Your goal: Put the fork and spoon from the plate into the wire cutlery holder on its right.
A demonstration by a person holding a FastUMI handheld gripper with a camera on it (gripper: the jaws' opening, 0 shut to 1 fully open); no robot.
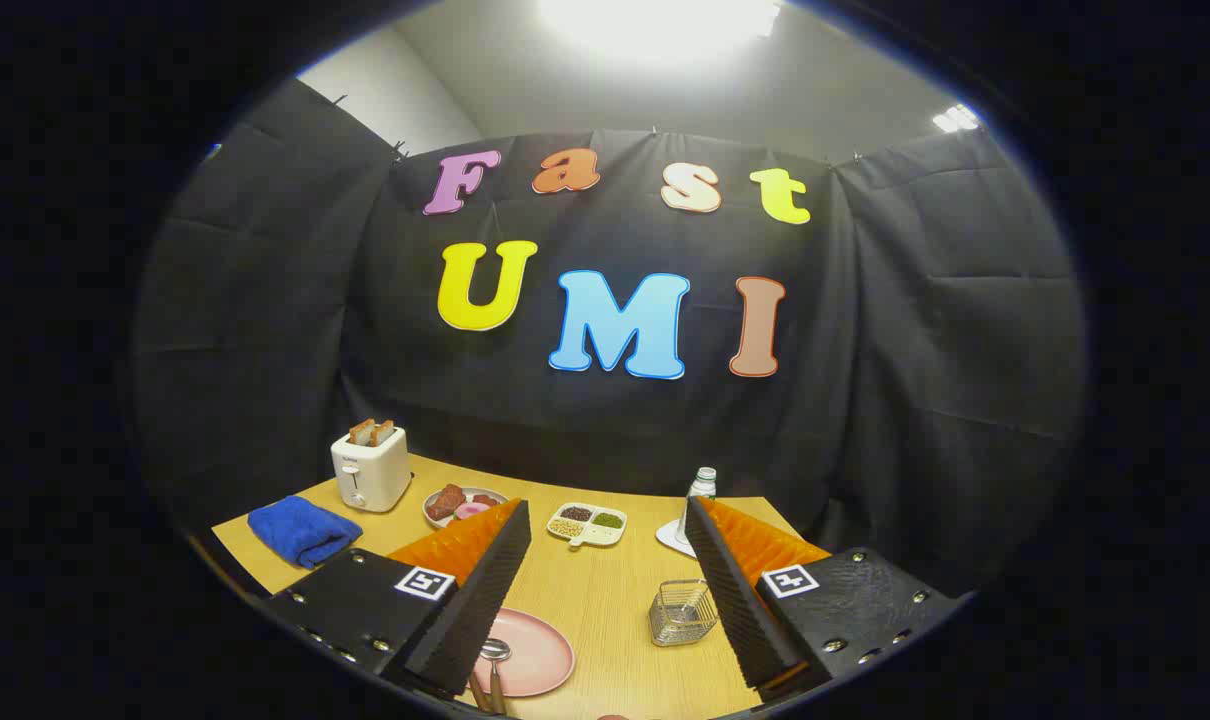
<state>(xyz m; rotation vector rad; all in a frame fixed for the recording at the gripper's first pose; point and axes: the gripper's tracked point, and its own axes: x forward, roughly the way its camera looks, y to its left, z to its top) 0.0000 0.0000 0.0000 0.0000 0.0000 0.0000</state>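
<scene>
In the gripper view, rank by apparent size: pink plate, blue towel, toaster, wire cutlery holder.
1. blue towel and pink plate: look alike, and the plate is partly hidden by a finger.
2. toaster, farther off, so unsure.
3. wire cutlery holder.
The gripper is open, holding nothing.

The tool's (605, 590) left finger hides part of the plate (535, 655).

The plate (535, 655) was pink, the towel (303, 533) blue, the toaster (370, 470) white, and the desk (605, 590) pale wood-grain.
</scene>
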